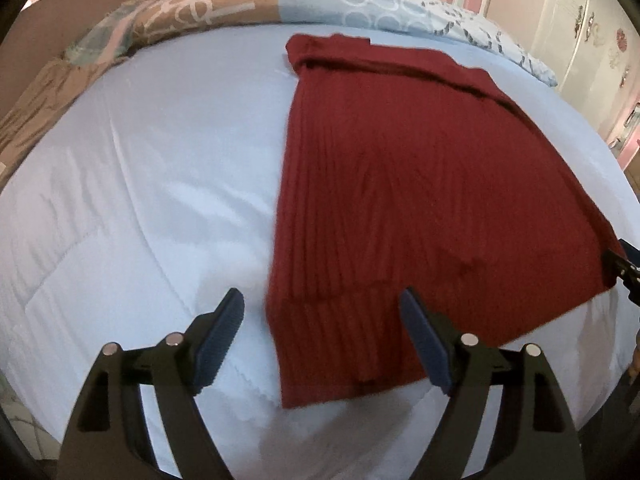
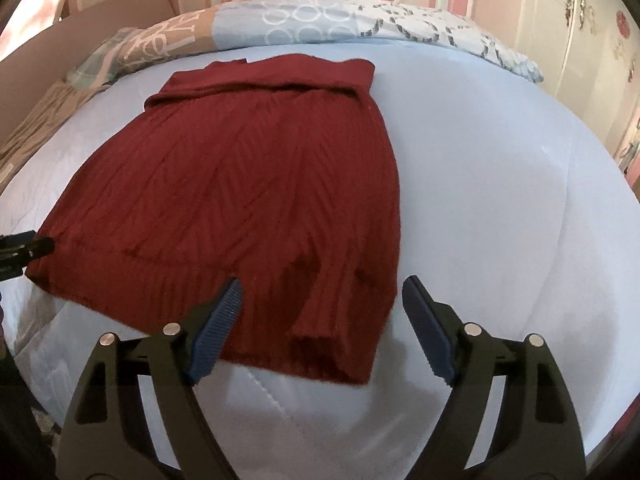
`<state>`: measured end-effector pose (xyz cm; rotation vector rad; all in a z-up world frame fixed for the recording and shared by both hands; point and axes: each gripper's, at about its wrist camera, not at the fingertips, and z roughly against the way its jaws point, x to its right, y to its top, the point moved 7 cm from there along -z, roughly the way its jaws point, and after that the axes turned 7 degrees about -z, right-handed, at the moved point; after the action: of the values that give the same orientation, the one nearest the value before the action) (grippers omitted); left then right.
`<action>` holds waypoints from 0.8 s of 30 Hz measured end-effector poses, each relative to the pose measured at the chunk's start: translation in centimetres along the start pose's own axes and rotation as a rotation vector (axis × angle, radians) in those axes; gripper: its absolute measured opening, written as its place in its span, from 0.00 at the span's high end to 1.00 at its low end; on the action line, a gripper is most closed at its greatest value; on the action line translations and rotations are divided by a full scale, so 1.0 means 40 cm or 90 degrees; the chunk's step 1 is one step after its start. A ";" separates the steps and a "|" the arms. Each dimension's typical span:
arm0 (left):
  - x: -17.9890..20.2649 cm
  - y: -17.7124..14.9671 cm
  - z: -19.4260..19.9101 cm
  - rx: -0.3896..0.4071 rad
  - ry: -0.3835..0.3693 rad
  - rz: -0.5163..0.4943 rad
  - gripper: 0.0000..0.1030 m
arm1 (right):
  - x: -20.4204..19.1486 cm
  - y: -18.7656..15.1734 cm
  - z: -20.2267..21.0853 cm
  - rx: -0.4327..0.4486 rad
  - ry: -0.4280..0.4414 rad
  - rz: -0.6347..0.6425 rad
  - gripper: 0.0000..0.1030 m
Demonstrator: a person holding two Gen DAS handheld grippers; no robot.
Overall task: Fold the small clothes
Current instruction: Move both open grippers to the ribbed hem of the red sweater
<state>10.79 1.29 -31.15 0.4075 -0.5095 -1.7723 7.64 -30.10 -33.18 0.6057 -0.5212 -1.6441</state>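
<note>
Left wrist view has the left hand-held gripper [image 1: 322, 336] spread wide over the near hem of the red sweater [image 1: 400, 184] lying mid-frame on the bed [image 1: 140, 200], the right hand-held gripper [image 2: 322, 328] likewise spread and empty; best pinch both hem corners evenly.

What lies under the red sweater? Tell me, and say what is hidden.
The red sweater lies flat on a pale blue quilt, which shows on every side of it. Whether anything else sits beneath the sweater cannot be seen, because the knit covers that patch.
</note>
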 end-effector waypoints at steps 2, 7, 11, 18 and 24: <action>0.005 -0.010 0.002 -0.003 -0.009 0.001 0.21 | 0.003 -0.010 0.003 -0.002 -0.002 0.002 0.20; 0.027 -0.037 -0.004 -0.024 -0.042 -0.002 0.21 | 0.014 -0.032 0.011 -0.008 -0.004 -0.001 0.20; 0.039 -0.032 -0.005 -0.029 -0.038 -0.004 0.21 | 0.050 -0.037 0.018 -0.015 -0.006 -0.026 0.19; 0.041 -0.027 -0.014 -0.044 -0.021 -0.004 0.21 | 0.078 -0.034 0.011 -0.037 0.010 -0.065 0.19; 0.039 -0.017 -0.025 -0.065 -0.019 0.009 0.19 | 0.055 -0.022 0.002 -0.047 0.043 -0.091 0.19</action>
<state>10.34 -0.19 -32.38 0.3063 -0.4398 -1.7843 6.67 -32.12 -33.90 0.6534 -0.3741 -1.7631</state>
